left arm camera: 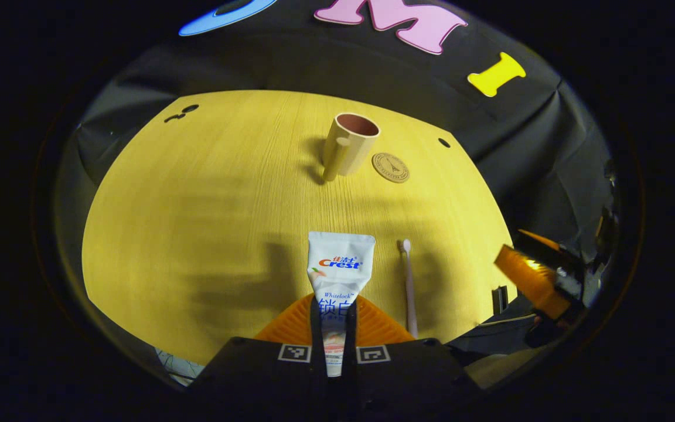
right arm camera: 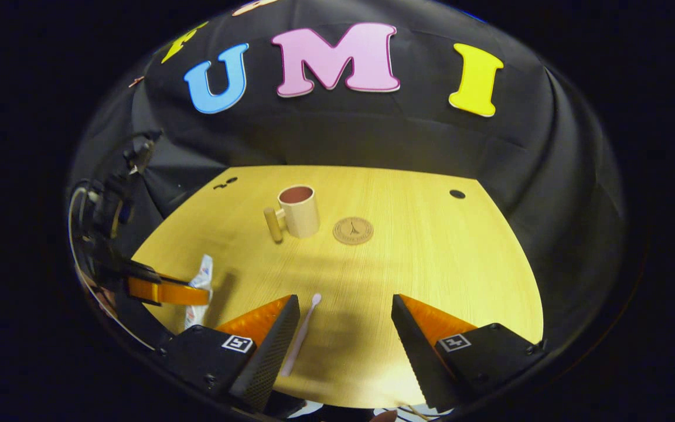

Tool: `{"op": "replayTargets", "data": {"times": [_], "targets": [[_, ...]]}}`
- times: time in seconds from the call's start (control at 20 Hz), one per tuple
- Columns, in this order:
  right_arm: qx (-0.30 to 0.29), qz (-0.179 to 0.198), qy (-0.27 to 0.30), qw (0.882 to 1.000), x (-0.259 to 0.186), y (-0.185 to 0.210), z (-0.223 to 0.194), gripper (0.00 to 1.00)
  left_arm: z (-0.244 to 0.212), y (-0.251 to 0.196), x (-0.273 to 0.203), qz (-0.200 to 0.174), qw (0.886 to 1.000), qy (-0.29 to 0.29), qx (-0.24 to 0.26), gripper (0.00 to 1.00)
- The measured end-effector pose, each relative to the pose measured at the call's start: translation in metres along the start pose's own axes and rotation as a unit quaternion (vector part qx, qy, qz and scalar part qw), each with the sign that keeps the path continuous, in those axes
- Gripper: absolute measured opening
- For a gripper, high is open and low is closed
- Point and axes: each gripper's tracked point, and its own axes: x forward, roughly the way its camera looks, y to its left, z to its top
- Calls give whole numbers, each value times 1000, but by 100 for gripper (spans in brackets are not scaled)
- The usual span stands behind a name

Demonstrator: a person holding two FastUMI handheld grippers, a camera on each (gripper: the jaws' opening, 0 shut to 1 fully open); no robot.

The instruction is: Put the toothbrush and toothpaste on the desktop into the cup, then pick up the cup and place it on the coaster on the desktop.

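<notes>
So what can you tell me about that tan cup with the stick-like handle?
The tan cup stands upright on the yellow wooden table, toward its far side. It is a plain cylinder, matte outside, with a reddish-brown inside that looks empty. A peg-shaped, wood-like handle juts from its side on a short stub. The round brown coaster lies just beside it, apart from it. Nothing but the table touches it.

cup (right arm camera: 298, 211) left of coaster (right arm camera: 353, 230); toothpaste (left arm camera: 337, 275) left of toothbrush (left arm camera: 409, 287).
</notes>
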Motion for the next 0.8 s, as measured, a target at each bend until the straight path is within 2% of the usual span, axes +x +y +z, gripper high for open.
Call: {"op": "replayTargets", "data": {"times": [0.2,0.35,0.8], "targets": [[8,-13,59,998,15,20,-34,98,4,9,-19,-21,1000,-15,8,13],[7,-25,93,995,30,29,-56,98,0,24,-37,-21,999,-19,21,14],[17,-47,156,987,69,46,-83,96,-14,59,-51,-19,999,-22,20,13]]}}
